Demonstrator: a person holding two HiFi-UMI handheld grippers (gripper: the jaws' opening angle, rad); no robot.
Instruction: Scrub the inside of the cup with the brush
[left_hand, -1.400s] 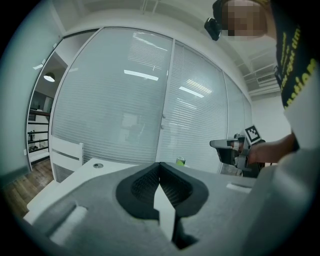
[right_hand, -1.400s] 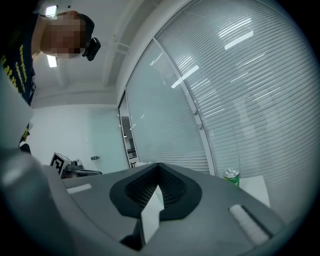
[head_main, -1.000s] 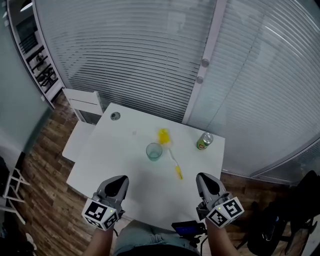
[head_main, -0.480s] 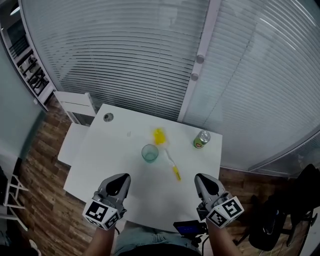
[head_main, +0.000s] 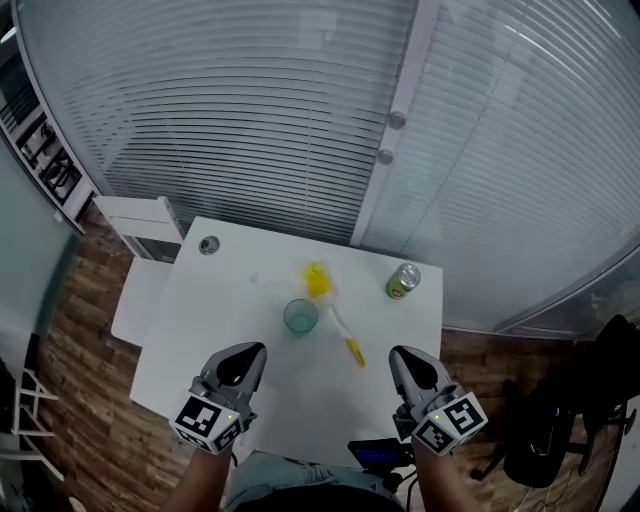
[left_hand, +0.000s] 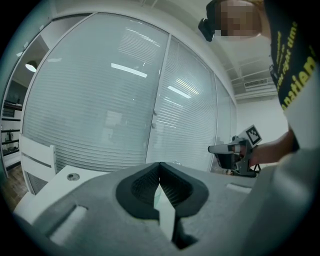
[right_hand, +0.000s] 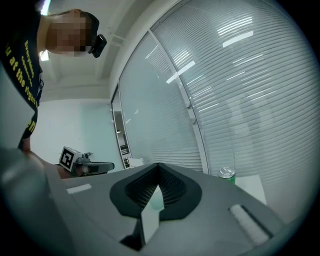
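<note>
- L gripper (head_main: 247, 352): held in a hand over the near edge of the white table (head_main: 190, 330), on the left side. Jaws are seen pressed tog. in its own view, w/ nothing clamped between the pads.
- R gripper (head_main: 404, 358): held likewise over the near edge on the right side, approx. level w/ the L one and well apart from it. Jaws are closed tip to tip and nothing is held.
- Cup (head_main: 301, 316): clear w/ a greenish tint, stood upright near the table's centre. It is well ahead of both grippers, a bit nearer the L one's side, and is touched by neither.
- Brush (head_main: 337, 321): laid flat on the table just right of the cup. Its yellow head is at the far end, just past the cup. The white stem runs diagonally to the near right and ends in a yellow grip pointed toward the R gripper. Contact w/ the cup can't be made out.
- Can (head_main: 403, 281): green w/ a silver top, stood upright near the far right corner, well apart from the brush.
- Grommet (head_main: 208, 245): a round fitting set in the tabletop near the far left corner.
- Glass wall (head_main: 260, 110) w/ horizontal blinds is seen behind the table, and a wood-plank floor (head_main: 80, 320) to its left.
</note>
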